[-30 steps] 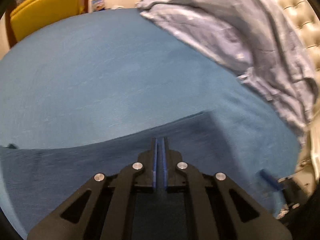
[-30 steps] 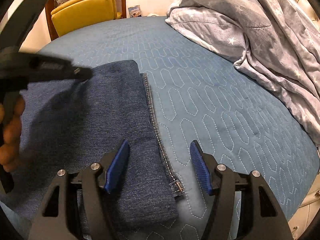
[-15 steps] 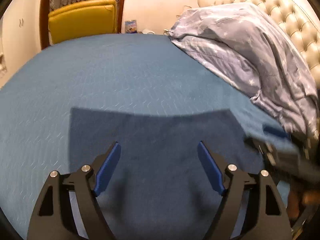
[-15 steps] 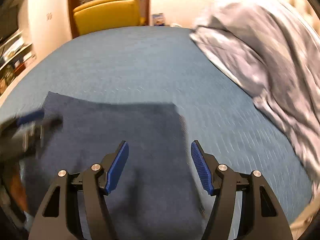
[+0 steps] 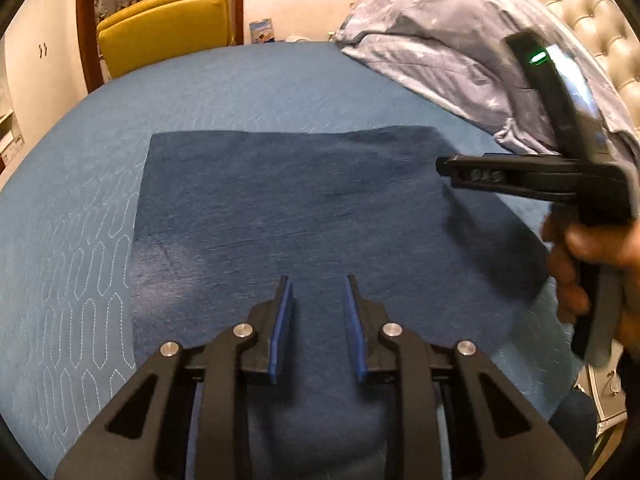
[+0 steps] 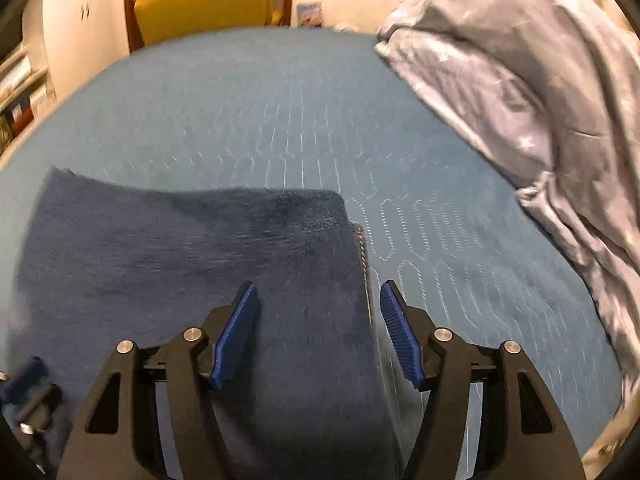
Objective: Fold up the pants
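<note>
Left gripper (image 5: 317, 300) narrowly parted, empty above folded pants (image 5: 304, 200); right gripper (image 6: 316, 312) spread wide, empty.

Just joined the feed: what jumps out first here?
A dark denim rectangle, the folded pants, lies flat on the quilted blue bedspread. Both grippers hover over it open and empty: left gripper, right gripper. A rumpled star-print duvet is heaped at right.
</note>
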The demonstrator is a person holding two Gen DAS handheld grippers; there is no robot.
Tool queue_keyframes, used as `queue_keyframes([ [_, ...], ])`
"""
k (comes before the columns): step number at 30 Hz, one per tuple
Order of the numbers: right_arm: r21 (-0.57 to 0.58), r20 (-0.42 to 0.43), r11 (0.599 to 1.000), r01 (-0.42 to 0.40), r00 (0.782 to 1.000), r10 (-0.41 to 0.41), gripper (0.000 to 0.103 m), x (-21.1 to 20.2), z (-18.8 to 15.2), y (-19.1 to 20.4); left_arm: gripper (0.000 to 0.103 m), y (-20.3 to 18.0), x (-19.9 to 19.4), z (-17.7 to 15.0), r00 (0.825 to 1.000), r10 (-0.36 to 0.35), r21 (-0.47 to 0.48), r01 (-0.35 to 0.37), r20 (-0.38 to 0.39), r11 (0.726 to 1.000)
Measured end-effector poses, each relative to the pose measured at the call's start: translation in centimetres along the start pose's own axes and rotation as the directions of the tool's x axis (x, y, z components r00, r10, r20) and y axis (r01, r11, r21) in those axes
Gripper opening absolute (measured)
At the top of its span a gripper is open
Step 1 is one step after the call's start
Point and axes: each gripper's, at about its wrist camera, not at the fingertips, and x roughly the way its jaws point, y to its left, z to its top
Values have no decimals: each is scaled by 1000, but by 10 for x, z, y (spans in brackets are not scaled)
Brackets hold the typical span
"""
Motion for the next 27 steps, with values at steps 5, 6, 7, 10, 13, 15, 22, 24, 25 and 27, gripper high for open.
queue_keyframes([
  [5,-61,-18,998,28,999,-30,60,-25,-37,21,27,-7,3,-24,999,7,20,-6,-39,1000],
  [6,-64,-40,997,38,998,-41,60,-21,-43,21,27,-8,3,-23,999,8,19,-7,-36,1000],
  [7,-71,-53,996,52,997,-56,60,-17,-47,22,27,-7,0,-23,999,4,16,-4,-36,1000],
  [10,-67,-67,996,56,996,-61,60,-15,-60,19,27,-5,-8,-25,999,0,14,0,-32,1000],
  [13,-84,-64,994,71,995,-77,61,-14,-63,20,27,-2,-11,-31,999,0,10,0,-44,1000],
  [15,-83,-62,994,74,995,-79,61,-14,-64,21,27,1,-15,-33,999,-2,5,2,-46,1000],
  [22,-83,-66,994,71,995,-77,61,-16,-66,20,27,12,-20,-33,998,11,-27,-12,-56,1000],
  [24,-83,-66,994,74,995,-79,61,-18,-67,22,27,16,-22,-34,998,19,-32,-21,-58,999],
  [25,-86,-67,994,75,994,-81,61,-18,-67,22,28,19,-24,-35,998,24,-37,-26,-60,999],
  [27,-85,-69,993,77,994,-83,61,-21,-68,22,29,24,-26,-36,998,32,-43,-34,-60,998],
])
